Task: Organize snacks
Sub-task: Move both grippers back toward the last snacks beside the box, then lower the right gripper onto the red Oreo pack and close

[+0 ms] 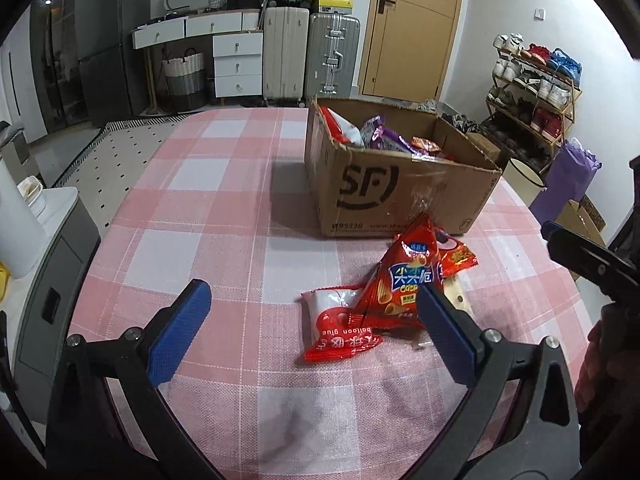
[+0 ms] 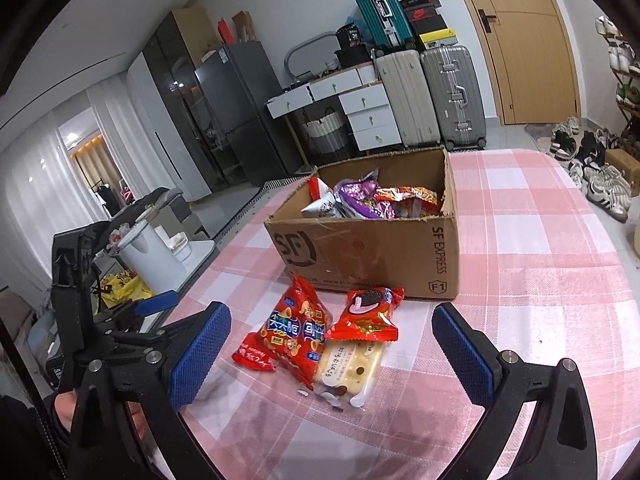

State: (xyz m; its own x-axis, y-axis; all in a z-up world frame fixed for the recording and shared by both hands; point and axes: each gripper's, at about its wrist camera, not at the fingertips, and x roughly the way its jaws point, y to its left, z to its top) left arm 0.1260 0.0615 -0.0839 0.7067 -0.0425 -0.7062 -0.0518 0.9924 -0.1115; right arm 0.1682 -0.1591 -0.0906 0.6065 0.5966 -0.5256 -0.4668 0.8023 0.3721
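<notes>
An open cardboard SF box sits on the pink checked table and holds several snack packets. In front of it lies a small pile: a red crisp bag, a red-and-white packet, a red cookie packet and a pale cracker packet. My left gripper is open just short of the pile, its right pad beside the crisp bag. My right gripper is open too, with the pile between and beyond its fingers. Neither holds anything.
The table cloth runs bare to the left of the box. A white kettle on a grey side cabinet stands off the table's left edge. Suitcases, white drawers, a door and a shoe rack line the room behind.
</notes>
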